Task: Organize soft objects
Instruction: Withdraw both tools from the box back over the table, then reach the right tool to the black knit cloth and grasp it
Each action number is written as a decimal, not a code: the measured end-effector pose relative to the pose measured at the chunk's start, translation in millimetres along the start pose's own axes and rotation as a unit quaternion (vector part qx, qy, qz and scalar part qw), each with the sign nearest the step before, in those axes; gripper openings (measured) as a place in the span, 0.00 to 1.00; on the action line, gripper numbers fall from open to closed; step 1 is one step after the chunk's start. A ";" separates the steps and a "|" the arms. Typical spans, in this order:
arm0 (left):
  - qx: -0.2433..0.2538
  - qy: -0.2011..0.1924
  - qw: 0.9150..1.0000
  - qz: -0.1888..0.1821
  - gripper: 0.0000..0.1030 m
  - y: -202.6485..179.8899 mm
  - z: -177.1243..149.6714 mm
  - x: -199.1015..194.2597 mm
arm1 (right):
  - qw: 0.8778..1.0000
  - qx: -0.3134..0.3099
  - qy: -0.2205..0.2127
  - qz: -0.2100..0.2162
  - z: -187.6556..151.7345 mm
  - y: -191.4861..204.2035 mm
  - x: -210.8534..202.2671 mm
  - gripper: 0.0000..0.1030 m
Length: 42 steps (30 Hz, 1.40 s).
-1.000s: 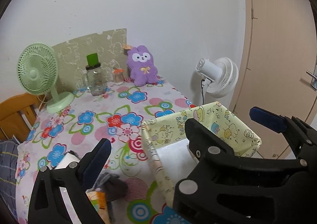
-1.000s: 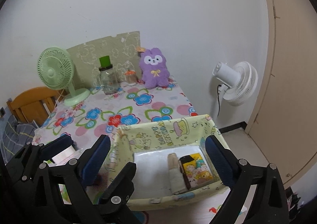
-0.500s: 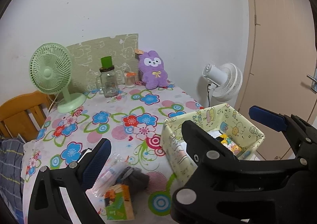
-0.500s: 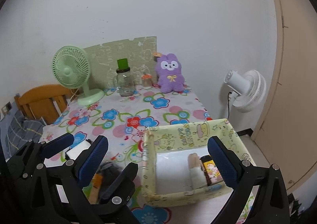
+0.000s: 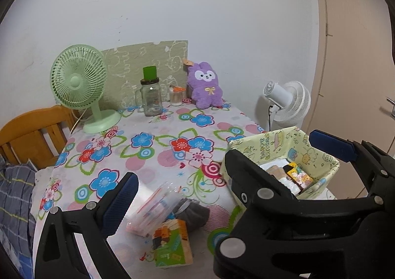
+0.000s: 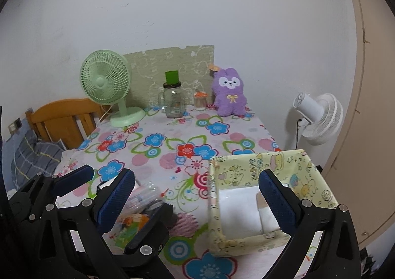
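Both tongs empty, jaws wide apart: left tongs (image 5: 219, 163), right tongs (image 6: 197, 195). Sock (image 5: 191, 211), bag (image 5: 153, 210) and tissue pack (image 5: 172, 242) lie on counter (image 5: 153, 155), left of box (image 5: 328, 170). Step: between picks. Next: lower onto sock.

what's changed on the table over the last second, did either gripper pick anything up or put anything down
Both grippers pulled back from the table, so more of it shows: the clear packet, grey bundle and small carton now lie in full view. The left gripper and right gripper stayed open and empty; nothing was grasped or released. The yellow box, its contents, the purple plush and green fan stayed put.
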<state>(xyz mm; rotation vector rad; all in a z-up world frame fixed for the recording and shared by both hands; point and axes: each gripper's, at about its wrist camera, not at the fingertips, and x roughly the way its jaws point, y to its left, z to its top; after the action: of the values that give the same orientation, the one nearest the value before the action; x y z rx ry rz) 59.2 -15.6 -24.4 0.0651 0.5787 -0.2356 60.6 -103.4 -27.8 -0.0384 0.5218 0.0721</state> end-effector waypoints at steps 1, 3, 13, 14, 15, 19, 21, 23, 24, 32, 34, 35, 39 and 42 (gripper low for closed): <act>0.001 0.002 1.000 0.004 0.98 2.6 -1.3 0.9 | 1.000 -0.001 0.002 0.001 -0.2 1.1 1.7 0.99; 0.001 0.005 1.000 0.013 0.98 6.9 -3.1 3.0 | 1.000 -0.002 0.008 0.002 -1.9 5.9 6.5 0.99; -0.009 0.020 0.999 0.031 0.98 29.8 -12.5 12.4 | 0.999 0.003 0.033 0.026 -10.1 23.4 26.8 0.96; -0.009 0.022 0.999 0.033 0.98 31.6 -13.7 14.5 | 0.999 0.004 0.037 0.028 -10.9 24.7 29.2 0.96; -0.009 0.025 0.999 0.034 0.98 33.4 -14.8 16.9 | 0.999 0.005 0.042 0.031 -12.3 26.5 32.9 0.95; -0.011 0.037 0.999 0.034 0.95 42.4 -23.5 27.0 | 0.998 -0.005 0.055 0.036 -17.2 34.9 44.1 0.93; -0.013 0.042 0.998 0.033 0.94 46.3 -28.3 31.4 | 0.997 -0.015 0.063 0.037 -20.7 40.2 50.7 0.91; -0.018 0.050 0.998 0.034 0.91 50.5 -33.1 36.1 | 0.997 -0.024 0.070 0.038 -23.5 44.2 56.8 0.90; -0.022 0.054 0.998 0.034 0.89 53.1 -35.4 38.2 | 0.996 -0.028 0.073 0.039 -25.1 46.5 59.9 0.90; -0.029 0.082 0.995 0.044 0.79 65.9 -49.2 54.6 | 0.993 -0.038 0.095 0.056 -37.9 57.8 84.5 0.86; -0.034 0.091 0.994 0.040 0.76 68.3 -52.2 60.0 | 0.992 -0.045 0.102 0.059 -39.8 60.1 90.3 0.84; -0.035 0.093 0.994 0.040 0.75 69.2 -53.1 61.9 | 0.991 -0.047 0.105 0.060 -40.6 60.8 93.5 0.84; -0.033 0.098 0.994 0.041 0.71 68.7 -54.5 69.7 | 0.990 -0.045 0.116 0.060 -42.2 58.7 101.5 0.83; -0.036 0.100 0.994 0.038 0.67 68.7 -54.0 74.3 | 0.990 -0.046 0.119 0.060 -42.2 57.7 106.1 0.81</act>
<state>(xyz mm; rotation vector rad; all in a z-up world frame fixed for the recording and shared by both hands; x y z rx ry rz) 107.1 43.0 -110.7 0.0418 0.7828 -0.1351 126.9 -42.0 -118.4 -0.1078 0.7590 0.2105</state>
